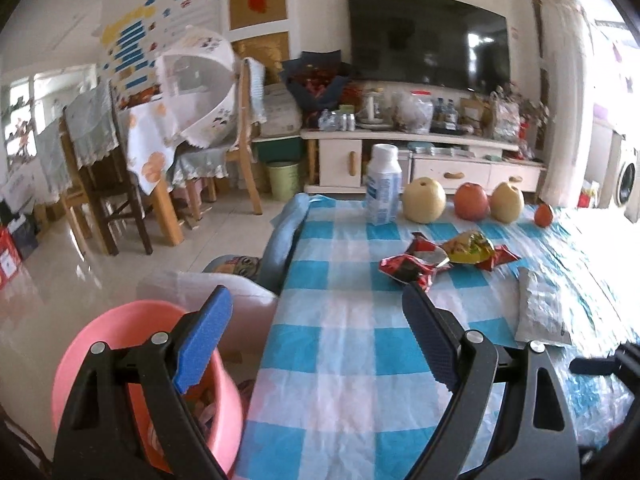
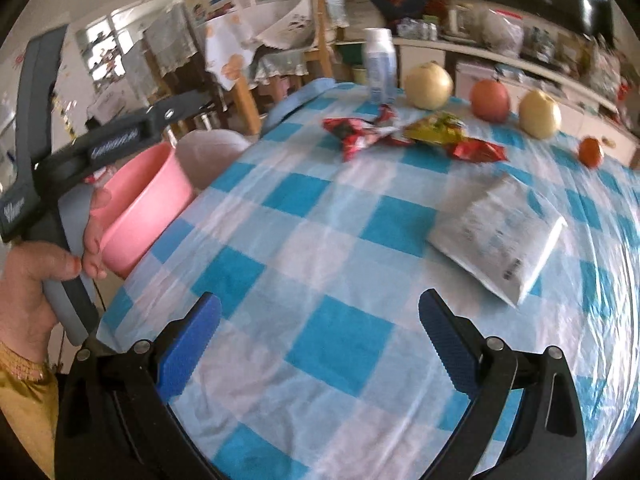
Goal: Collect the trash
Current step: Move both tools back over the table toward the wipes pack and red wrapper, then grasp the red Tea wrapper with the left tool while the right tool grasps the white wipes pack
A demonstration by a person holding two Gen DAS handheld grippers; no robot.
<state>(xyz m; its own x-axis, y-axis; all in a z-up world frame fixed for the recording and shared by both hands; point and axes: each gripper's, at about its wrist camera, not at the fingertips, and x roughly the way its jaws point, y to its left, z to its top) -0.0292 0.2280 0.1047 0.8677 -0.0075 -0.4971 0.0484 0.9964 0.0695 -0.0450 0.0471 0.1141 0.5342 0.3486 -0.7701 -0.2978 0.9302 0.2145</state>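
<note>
Left wrist view: left gripper point(image 1: 318, 316) released, nothing between pads, pink bin point(image 1: 120, 344) near left off the table edge, red wrapper point(image 1: 416, 262) just beyond the right fingertip. Right wrist view: right gripper point(image 2: 320, 318) spread, empty, over bare checked cloth point(image 2: 340, 344); white packet point(image 2: 500, 236) right and farther, wrappers far by the fruit. Best to straddle a wrapper's crumpled ridge, clamp firmly, then carry left to the bin.

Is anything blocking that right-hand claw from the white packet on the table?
Nothing visible. Only bare checked tablecloth lies between the open right gripper and the white packet; the wrappers and fruit sit farther back.

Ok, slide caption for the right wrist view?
Open right gripper above blue-checked tablecloth; crumpled red snack wrappers and white flat packet ahead.
</note>
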